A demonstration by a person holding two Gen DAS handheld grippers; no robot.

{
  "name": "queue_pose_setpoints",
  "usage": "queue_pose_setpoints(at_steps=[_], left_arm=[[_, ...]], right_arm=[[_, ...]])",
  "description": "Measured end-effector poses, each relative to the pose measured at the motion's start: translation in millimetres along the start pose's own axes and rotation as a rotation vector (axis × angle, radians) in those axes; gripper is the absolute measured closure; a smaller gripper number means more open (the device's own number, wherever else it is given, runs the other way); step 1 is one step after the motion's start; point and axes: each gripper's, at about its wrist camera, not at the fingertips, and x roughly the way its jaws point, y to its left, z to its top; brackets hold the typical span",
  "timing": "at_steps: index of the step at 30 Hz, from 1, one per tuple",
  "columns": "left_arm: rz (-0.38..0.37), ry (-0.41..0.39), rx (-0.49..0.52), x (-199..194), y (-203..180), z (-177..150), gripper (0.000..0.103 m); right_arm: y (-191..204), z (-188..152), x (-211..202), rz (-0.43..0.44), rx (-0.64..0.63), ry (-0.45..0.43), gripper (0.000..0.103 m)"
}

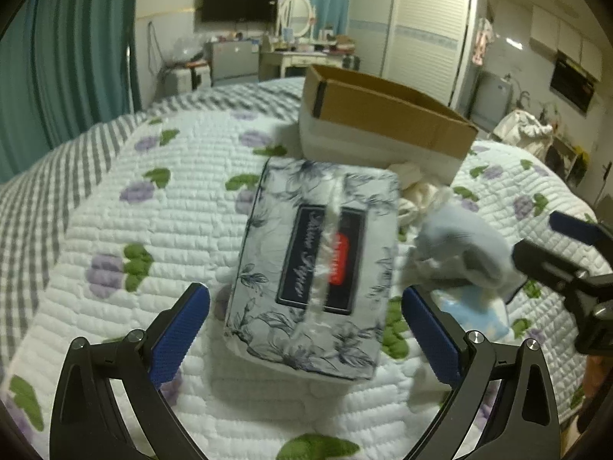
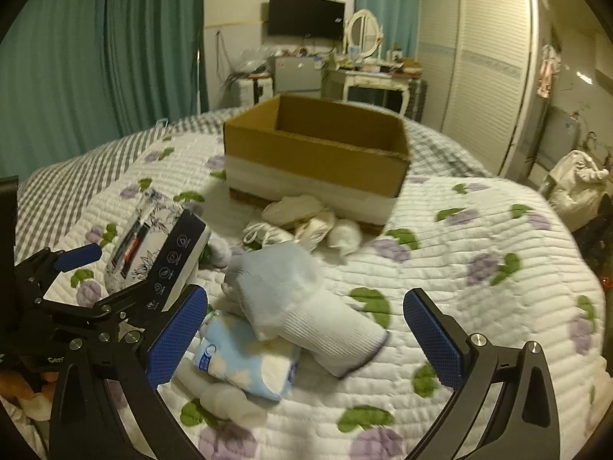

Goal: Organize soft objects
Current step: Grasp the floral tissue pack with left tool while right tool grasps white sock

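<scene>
A floral soft tissue pack [image 1: 310, 264] lies on the quilted bed, between and just ahead of my open left gripper [image 1: 306, 326]; the pads do not touch it. In the right wrist view the pack [image 2: 153, 253] is at the left with the left gripper [image 2: 88, 280] around it. My right gripper [image 2: 306, 329] is open over a pale blue-and-white glove [image 2: 299, 303], which also shows in the left wrist view [image 1: 459, 253]. A light blue small tissue packet [image 2: 245, 360] lies beside the glove. White socks or cloths [image 2: 310, 222] lie in front of the open cardboard box [image 2: 318, 153].
The box [image 1: 387, 115] stands at the far middle of the bed. The quilt [image 2: 479, 268] has purple flowers. Green curtains hang at the left. A dresser, TV and wardrobe stand beyond the bed.
</scene>
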Motion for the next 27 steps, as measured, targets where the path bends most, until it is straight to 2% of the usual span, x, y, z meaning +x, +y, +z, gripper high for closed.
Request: queue_pose_setpoints(at_steps=[4, 5, 8, 10, 14, 16, 21, 27], left_arm=[[-0.023, 0.014, 0.0, 12.3, 2.1, -0.7, 0.008], [-0.032, 0.016, 0.002, 14.7, 1.4, -0.8, 0.013], [-0.036, 0.013, 0.019, 19.2, -1.8, -0.5, 0.016], [-0.037, 0.011, 0.026, 18.7, -2.9, 0.3, 0.018], [-0.032, 0.004, 0.025, 12.6, -2.0, 1.5, 0.024], [-0.028, -0.003, 0.023, 6.7, -2.1, 2.2, 0.028], [-0.035, -0.014, -0.006, -18.9, -2.2, 5.8, 0.029], [-0.048, -0.103, 0.0, -71.1, -11.3, 28.8, 0.029]], right_arm=[[5.0, -0.9, 29.9, 0.01, -0.015, 0.06, 0.006], [4.7, -1.8, 36.2, 0.01, -0.013, 0.072, 0.006], [0.7, -6.4, 53.5, 0.032, 0.012, 0.115, 0.017], [0.3, -9.8, 58.0, 0.031, 0.013, 0.13, 0.024], [-3.7, -14.5, 54.2, 0.055, 0.026, 0.121, 0.051], [-7.8, -15.4, 45.2, 0.072, 0.046, 0.103, 0.059], [-11.3, -13.4, 11.9, 0.104, 0.071, 0.052, 0.063], [-13.3, 1.8, -44.2, 0.104, 0.05, -0.033, 0.063]])
